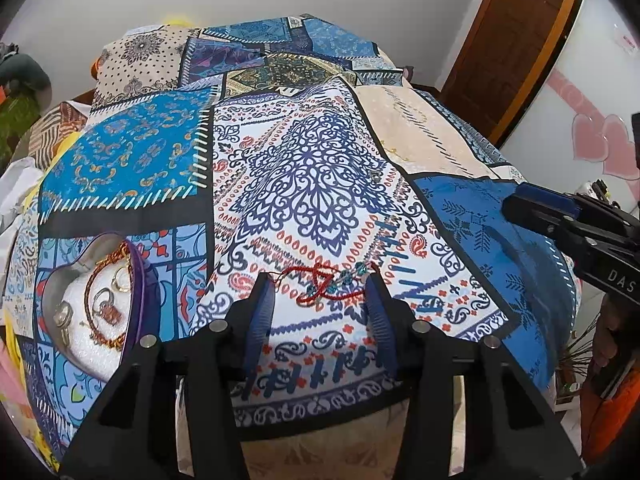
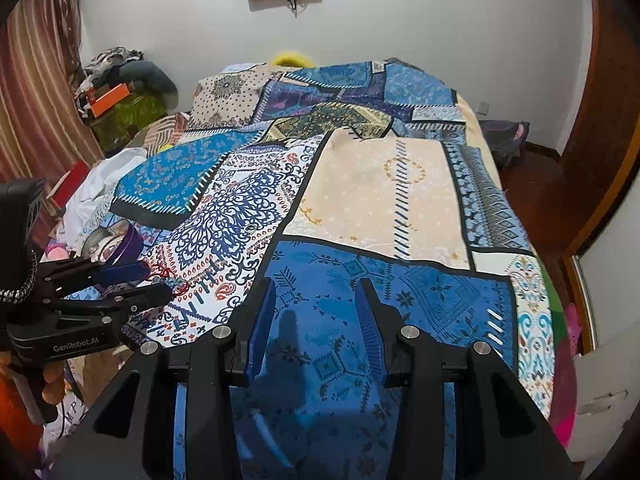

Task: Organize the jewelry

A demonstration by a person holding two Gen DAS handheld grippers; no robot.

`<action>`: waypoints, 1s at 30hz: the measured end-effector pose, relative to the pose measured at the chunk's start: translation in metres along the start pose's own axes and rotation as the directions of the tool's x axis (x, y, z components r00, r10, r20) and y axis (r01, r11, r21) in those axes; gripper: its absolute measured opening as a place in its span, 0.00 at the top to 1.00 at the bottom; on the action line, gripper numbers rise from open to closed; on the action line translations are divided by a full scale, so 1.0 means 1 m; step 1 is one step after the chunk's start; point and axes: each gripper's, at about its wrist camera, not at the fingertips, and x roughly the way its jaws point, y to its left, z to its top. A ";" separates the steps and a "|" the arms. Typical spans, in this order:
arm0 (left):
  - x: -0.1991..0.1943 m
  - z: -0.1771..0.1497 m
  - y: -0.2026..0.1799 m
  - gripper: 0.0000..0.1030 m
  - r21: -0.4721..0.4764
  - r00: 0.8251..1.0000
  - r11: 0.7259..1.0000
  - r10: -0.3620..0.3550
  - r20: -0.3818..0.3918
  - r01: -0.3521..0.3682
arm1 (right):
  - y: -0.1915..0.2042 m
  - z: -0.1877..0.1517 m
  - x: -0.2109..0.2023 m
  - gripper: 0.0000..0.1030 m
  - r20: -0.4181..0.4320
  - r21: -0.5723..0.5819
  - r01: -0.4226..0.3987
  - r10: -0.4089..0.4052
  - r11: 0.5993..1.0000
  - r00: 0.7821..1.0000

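Note:
A red thread bracelet with teal beads (image 1: 328, 285) lies on the patterned bedspread (image 1: 304, 168). My left gripper (image 1: 319, 282) is tilted down over it, open, with a blue pad on each side of the bracelet; the pads do not press it. In the right wrist view the same bracelet (image 2: 168, 278) shows at the left gripper's (image 2: 158, 280) tips. A heart-shaped tin (image 1: 138, 280) to the left holds rings and gold chains on white foam. My right gripper (image 2: 316, 286) hangs open and empty over a blue patch of the cloth (image 2: 400, 292).
A small metal piece (image 1: 375, 178) lies farther back on the white and navy patch. Piled clothes and bags (image 2: 120, 76) sit at the bed's far left. A wooden door (image 1: 516, 40) is on the right. The bed's near edge drops off just below the grippers.

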 end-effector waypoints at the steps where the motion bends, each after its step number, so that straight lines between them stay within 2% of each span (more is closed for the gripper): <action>1: 0.002 0.000 -0.001 0.57 0.002 1.000 1.000 -0.002 0.003 0.002 | 0.000 0.001 0.003 0.64 -0.003 -0.002 -0.006 0.006 1.000 1.000; 4: 0.004 0.001 -0.004 0.70 0.015 1.000 1.000 -0.023 0.006 0.023 | 0.002 0.004 0.010 0.64 -0.015 -0.022 -0.022 0.022 1.000 1.000; 6: 0.006 0.002 -0.008 0.87 0.033 0.999 0.998 -0.051 0.004 0.050 | 0.005 0.007 0.015 0.63 -0.024 -0.043 -0.035 0.034 0.998 0.999; 8: 0.007 0.002 -0.011 0.94 0.047 0.999 0.997 -0.054 0.004 0.054 | 0.008 0.011 0.022 0.63 -0.040 -0.064 -0.058 0.056 0.996 0.998; 14: 0.005 0.008 -0.007 0.94 0.039 0.998 0.998 -0.043 0.037 0.041 | 0.019 0.024 0.042 0.64 -0.102 -0.129 -0.155 0.143 0.979 0.984; 20: -0.007 0.021 0.007 0.95 0.016 0.994 1.000 -0.025 0.105 0.024 | 0.029 0.036 0.066 0.64 -0.141 -0.165 -0.182 0.160 0.969 0.977; 24: -0.010 0.026 0.011 0.95 0.025 0.991 0.999 -0.024 0.132 0.021 | 0.032 0.040 0.079 0.78 -0.167 -0.184 -0.176 0.146 0.967 0.975; 30: -0.006 0.027 0.015 0.95 0.019 0.990 0.999 -0.034 0.138 0.032 | 0.036 0.043 0.087 0.86 -0.174 -0.221 -0.170 0.133 0.960 0.976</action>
